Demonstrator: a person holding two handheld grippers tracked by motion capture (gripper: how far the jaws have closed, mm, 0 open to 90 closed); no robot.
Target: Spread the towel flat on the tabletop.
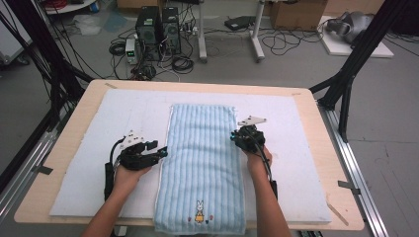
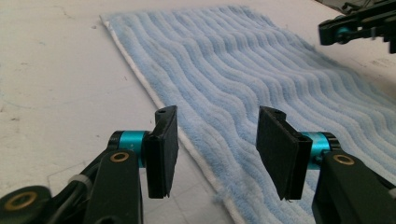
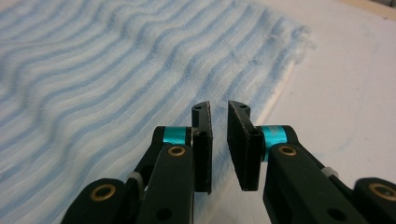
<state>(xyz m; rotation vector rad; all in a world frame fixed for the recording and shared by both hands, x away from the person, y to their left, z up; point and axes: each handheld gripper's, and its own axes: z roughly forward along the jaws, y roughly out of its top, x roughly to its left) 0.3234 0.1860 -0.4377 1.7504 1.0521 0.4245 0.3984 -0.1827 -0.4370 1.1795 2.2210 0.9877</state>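
Flanking the light-blue striped terry towel (image 1: 201,163) at its long edges, left gripper (image 2: 217,140) fingers wide open, right gripper (image 3: 218,140) fingers nearly closed, both empty, likely poised to pinch and fold.

1. No words, brand names or numbers can be read anywhere;
2. The one sign is a small embroidered rabbit figure (image 1: 199,212) on the near end of the blue striped towel (image 1: 201,148); beside it are tiny marks too small to read.

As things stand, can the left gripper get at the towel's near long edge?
Probably yes. The left gripper has its jaws wide apart, straddling the white-hemmed edge of the blue striped towel, which lies flat on the white mat. Nothing lies between them.
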